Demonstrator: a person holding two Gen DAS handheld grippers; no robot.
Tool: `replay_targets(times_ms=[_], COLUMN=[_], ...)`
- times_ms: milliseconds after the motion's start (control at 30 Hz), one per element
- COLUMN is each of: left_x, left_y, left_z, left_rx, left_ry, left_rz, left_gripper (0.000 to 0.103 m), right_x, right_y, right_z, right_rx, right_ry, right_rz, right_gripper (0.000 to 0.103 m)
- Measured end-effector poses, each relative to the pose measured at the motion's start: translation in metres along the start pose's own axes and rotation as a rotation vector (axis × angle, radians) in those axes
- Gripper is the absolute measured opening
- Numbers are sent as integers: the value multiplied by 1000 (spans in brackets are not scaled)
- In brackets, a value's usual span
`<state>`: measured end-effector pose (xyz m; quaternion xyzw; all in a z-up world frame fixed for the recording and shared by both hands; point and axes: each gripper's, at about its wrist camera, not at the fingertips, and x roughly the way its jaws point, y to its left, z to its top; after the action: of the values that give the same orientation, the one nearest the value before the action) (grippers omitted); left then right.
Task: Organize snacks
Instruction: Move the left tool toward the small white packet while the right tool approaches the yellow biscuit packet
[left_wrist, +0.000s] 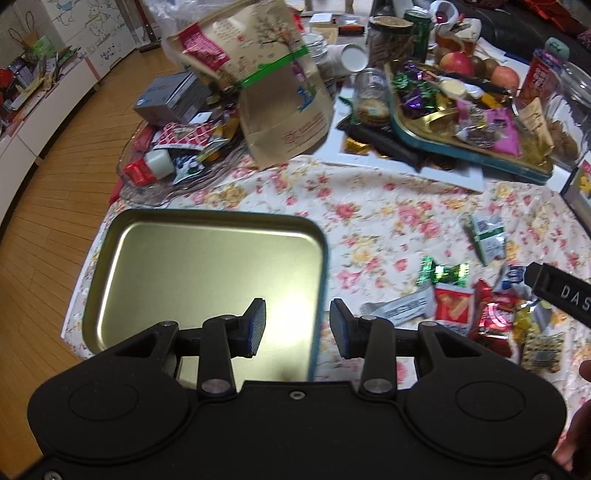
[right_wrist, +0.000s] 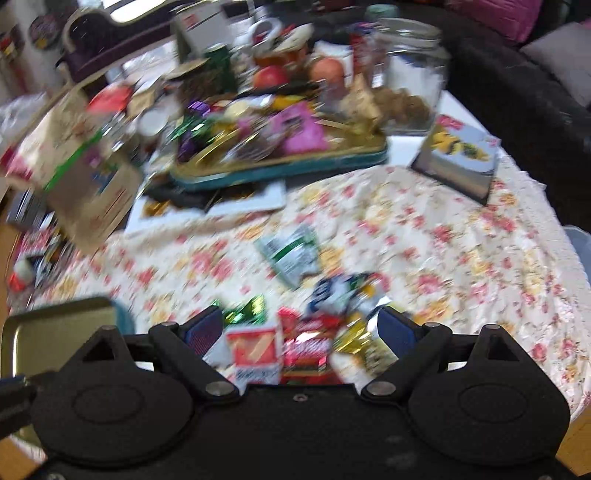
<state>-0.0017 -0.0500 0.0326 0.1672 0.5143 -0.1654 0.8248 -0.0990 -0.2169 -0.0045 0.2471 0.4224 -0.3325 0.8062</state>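
Note:
An empty gold tin tray (left_wrist: 177, 266) with a teal rim lies on the floral tablecloth; its corner shows in the right wrist view (right_wrist: 55, 332). My left gripper (left_wrist: 297, 326) is open, its jaws on either side of the tray's right rim. A pile of small snack packets (left_wrist: 491, 314) lies to the right, with a green foil candy (left_wrist: 443, 273) and a green-white packet (left_wrist: 487, 236). My right gripper (right_wrist: 301, 332) is open wide over that pile; a red-white packet (right_wrist: 255, 350) and a red packet (right_wrist: 306, 350) lie between its jaws. The right wrist view is blurred.
A second gold tray (left_wrist: 469, 147) heaped with sweets stands at the back right, beside jars (left_wrist: 371, 96), apples (left_wrist: 456, 62) and a brown paper bag (left_wrist: 273, 92). A glass dish (left_wrist: 162, 173) of packets sits at back left. A picture box (right_wrist: 461, 155) stands at right.

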Motion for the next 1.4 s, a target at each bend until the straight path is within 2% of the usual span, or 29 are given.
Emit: replay_targets(times_ms=[133,300,367,500,633,833,1033,1200,1400], left_x=[-1,2,7,20,34,50,68,77,75], left_y=[-21,-49,-60,-80,-94,-99,-98,-96,-97], left_z=[3,-1,-6,-23,-43,-61,-69,-74,-79], left_rx=[18,64,92,152,213,247,230,226,226], left_ry=[9,41,66,146,217,295,358,359,298], left_rz=[-42,-79,-93,-120,-118,-112,-107,-101,-121], left_gripper=[48,48,48,48,48,48,48,48,49], right_x=[9,22,23,30,38,48,53,58,68], right_y=[-38,-82,-95,-116,-130,-137,-127,-121,-117], right_z=[12,12,6,-2,-9,-19,-22,-26,-28], right_rx=[93,178,194,223,263,297,233,196,176], right_ry=[4,70,88,140,194,264,319,319,310], right_rz=[-56,-87,-89,-75,-38,-4,22,9,-12], right_gripper=[93,90,90,82,77,77,77,77,77])
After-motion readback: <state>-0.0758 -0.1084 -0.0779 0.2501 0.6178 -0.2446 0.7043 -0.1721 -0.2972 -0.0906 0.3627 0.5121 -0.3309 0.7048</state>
